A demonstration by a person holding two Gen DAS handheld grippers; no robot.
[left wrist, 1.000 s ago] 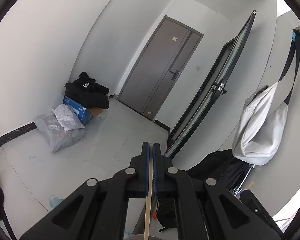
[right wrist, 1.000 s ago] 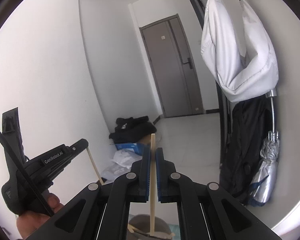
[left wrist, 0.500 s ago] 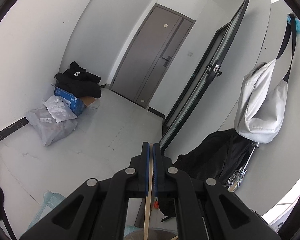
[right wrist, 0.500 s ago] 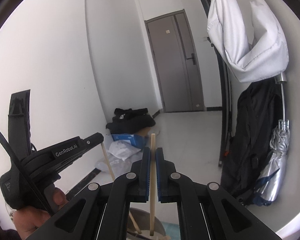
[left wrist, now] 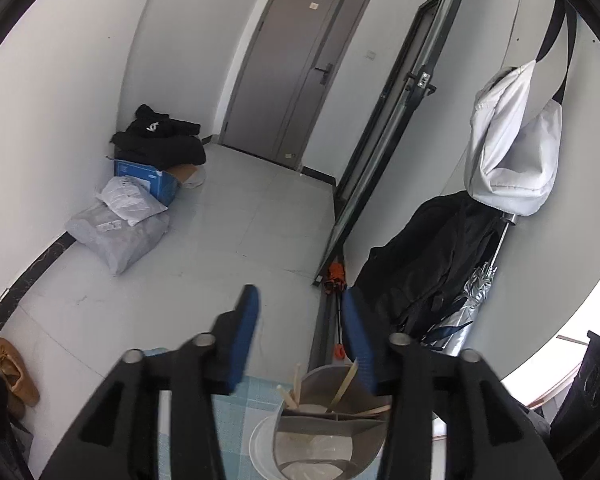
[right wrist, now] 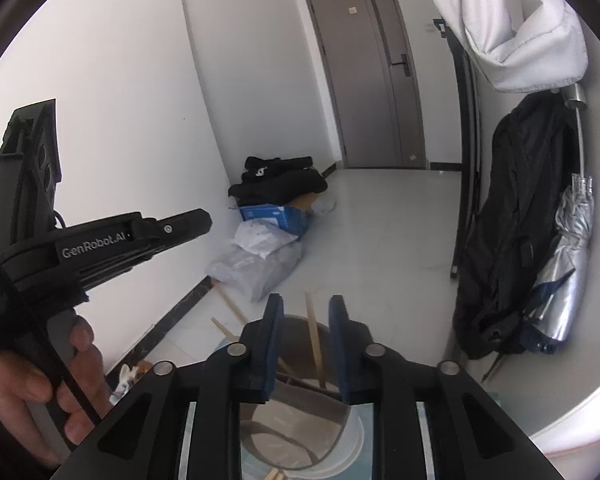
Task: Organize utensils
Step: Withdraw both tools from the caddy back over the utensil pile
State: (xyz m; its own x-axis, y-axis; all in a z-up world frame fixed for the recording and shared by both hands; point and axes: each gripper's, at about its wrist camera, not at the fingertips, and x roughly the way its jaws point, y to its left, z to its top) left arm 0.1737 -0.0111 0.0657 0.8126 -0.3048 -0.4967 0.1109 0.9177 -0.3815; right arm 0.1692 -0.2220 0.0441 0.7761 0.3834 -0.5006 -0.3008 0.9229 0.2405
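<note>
A grey divided utensil holder [left wrist: 328,420] stands just under both grippers, on a white dish over a blue checked cloth. Several wooden chopsticks [left wrist: 296,386] lean in it. My left gripper [left wrist: 300,332] hangs above the holder, its jaws opening, with nothing between the blue pads [left wrist: 246,328]. My right gripper [right wrist: 306,340] is over the same holder [right wrist: 296,436], its jaws also opening. One chopstick [right wrist: 314,340] stands upright between the pads, and neither pad presses on it. In the right wrist view the left gripper [right wrist: 202,222] shows at the left, held by a hand [right wrist: 40,392].
Grey parcels [left wrist: 116,232], a blue box [left wrist: 148,180] and black clothing [left wrist: 160,140] lie by the left wall. A black coat [left wrist: 428,256], a silver umbrella [left wrist: 472,300] and a white bag [left wrist: 512,152] hang at the right. A grey door [left wrist: 296,68] stands behind.
Both grippers went from shut on a chopstick to open. The chopsticks now stand in the holder. Both views have dipped lower, bringing the holder into sight.
</note>
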